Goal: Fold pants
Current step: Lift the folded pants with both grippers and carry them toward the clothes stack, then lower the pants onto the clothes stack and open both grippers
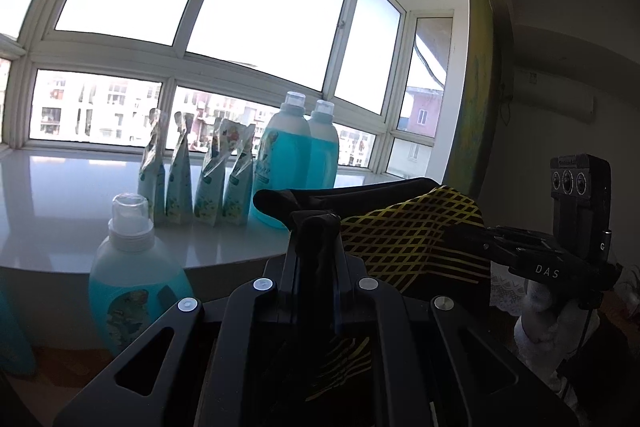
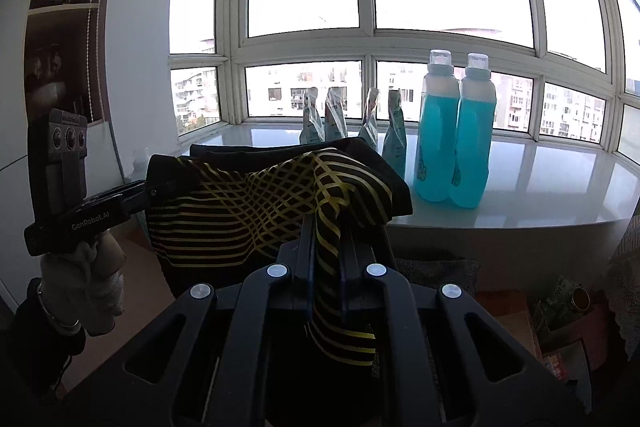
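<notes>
The pants (image 1: 408,231) are black with a yellow grid and stripe pattern. They hang in the air between my two grippers, above the edge of the white windowsill. My left gripper (image 1: 316,223) is shut on one end of the waistband. My right gripper (image 2: 326,227) is shut on the other end, with striped cloth (image 2: 256,211) running down between its fingers. In the left wrist view the right gripper (image 1: 496,239) shows at the right, clamped on the cloth. In the right wrist view the left gripper (image 2: 148,193) shows at the left, also clamped on the cloth.
The white windowsill (image 1: 60,211) carries two tall bottles of blue liquid (image 2: 456,131), several refill pouches (image 1: 196,179) and a nearer blue bottle (image 1: 132,275). Large windows stand behind. A shelf unit (image 2: 60,27) is at the left, and clutter (image 2: 568,307) lies low at the right.
</notes>
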Tool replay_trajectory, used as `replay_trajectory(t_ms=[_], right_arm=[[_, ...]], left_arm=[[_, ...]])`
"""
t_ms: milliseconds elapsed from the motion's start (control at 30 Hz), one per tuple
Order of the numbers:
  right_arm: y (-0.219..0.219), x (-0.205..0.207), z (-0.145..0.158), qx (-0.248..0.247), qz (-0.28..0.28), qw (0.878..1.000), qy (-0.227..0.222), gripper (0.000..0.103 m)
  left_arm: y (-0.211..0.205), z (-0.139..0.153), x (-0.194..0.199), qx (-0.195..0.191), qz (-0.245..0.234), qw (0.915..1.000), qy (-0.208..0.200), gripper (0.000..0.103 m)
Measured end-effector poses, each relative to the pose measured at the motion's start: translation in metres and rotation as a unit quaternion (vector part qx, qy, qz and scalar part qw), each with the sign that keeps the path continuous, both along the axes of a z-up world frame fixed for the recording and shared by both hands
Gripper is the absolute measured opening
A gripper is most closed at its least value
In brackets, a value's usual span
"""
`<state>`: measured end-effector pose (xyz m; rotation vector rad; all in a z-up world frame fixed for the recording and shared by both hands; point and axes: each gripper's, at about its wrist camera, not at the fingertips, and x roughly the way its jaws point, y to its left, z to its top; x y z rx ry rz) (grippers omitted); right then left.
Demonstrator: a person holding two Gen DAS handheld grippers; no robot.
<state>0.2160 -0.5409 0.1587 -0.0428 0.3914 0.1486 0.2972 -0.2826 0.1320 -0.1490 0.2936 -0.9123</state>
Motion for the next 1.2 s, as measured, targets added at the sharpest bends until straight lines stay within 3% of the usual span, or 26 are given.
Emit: replay_trajectory(t_ms=[133, 333, 467, 600, 667, 733, 800, 900, 967, 1067, 1200], right_arm=[[-0.040, 0.040, -0.036, -0.041, -0.035, 0.997, 0.061, 0.009], [-0.116, 0.093, -0.090, -0.072, -0.149, 0.977, 0.137, 0.009], [-0.134, 0.123, -0.121, -0.085, -0.164, 0.970, 0.160, 0.009], [-0.149, 0.148, -0.145, -0.074, -0.179, 0.964, 0.180, 0.010], [-0.159, 0.154, -0.151, -0.069, -0.211, 0.956, 0.190, 0.019], [-0.171, 0.149, -0.151, -0.054, -0.234, 0.952, 0.189, 0.036], [-0.180, 0.136, -0.144, -0.028, -0.248, 0.952, 0.176, 0.040], [-0.189, 0.109, -0.137, 0.022, -0.260, 0.950, 0.170, 0.045], [-0.189, 0.086, -0.137, 0.055, -0.253, 0.951, 0.170, 0.045], [-0.179, 0.049, -0.142, 0.087, -0.244, 0.950, 0.174, 0.047], [-0.157, 0.002, -0.153, 0.079, -0.255, 0.950, 0.165, 0.047]], left_arm=[[-0.033, -0.019, 0.016, 0.018, -0.018, 0.9996, 0.011, 0.009], [-0.138, -0.079, 0.063, 0.078, -0.064, 0.9927, 0.067, 0.010], [-0.171, -0.106, 0.095, 0.093, -0.046, 0.9901, 0.094, 0.009], [-0.178, -0.118, 0.113, 0.112, -0.015, 0.9894, 0.091, 0.009], [-0.183, -0.122, 0.119, 0.138, 0.001, 0.9869, 0.083, 0.011], [-0.185, -0.124, 0.123, 0.152, 0.011, 0.9842, 0.090, 0.015], [-0.181, -0.122, 0.127, 0.158, 0.024, 0.9824, 0.097, 0.027], [-0.171, -0.116, 0.128, 0.153, 0.037, 0.9839, 0.085, 0.030], [-0.163, -0.115, 0.128, 0.149, 0.040, 0.9840, 0.089, 0.037], [-0.152, -0.116, 0.123, 0.150, 0.034, 0.9839, 0.091, 0.037], [-0.140, -0.120, 0.106, 0.169, 0.030, 0.9818, 0.081, 0.037]])
